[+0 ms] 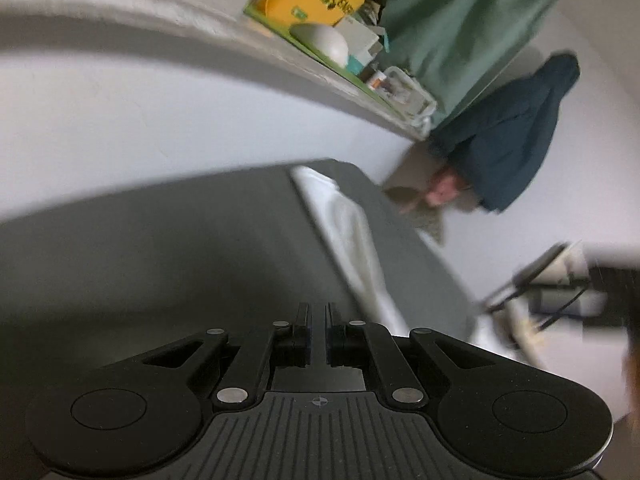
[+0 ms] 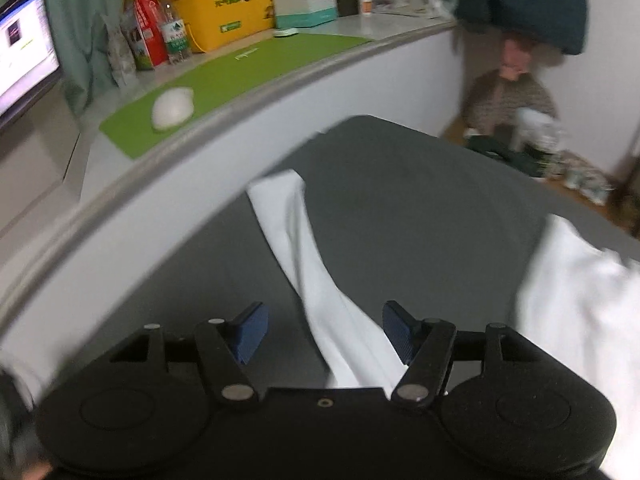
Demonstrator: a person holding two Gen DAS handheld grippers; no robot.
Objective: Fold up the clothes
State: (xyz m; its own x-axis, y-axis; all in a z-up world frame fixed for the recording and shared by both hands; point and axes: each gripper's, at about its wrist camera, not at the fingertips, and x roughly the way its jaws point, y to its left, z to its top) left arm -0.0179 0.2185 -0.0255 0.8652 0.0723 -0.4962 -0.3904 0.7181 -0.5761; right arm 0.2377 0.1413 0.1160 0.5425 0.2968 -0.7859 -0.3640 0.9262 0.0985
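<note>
My right gripper [image 2: 324,330] has its fingers apart astride a white cloth [image 2: 316,276] strip lying on the grey surface [image 2: 420,208], while my left gripper [image 1: 318,334], fingers nearly together and empty, hovers just beside that cloth [image 1: 352,236].

1. Both views are dim, with flat indoor light and muted colours.
2. The monitor [image 2: 24,52] glows brightest, washed out at the left edge of the right wrist view.
3. Motion blur smears the white garment [image 2: 580,300] and the far right of the left wrist view.
4. Fisheye bending curves the desk edge [image 2: 248,92], and the corners go black.
5. A soft shadow lies under the desk edge in the left wrist view.
</note>
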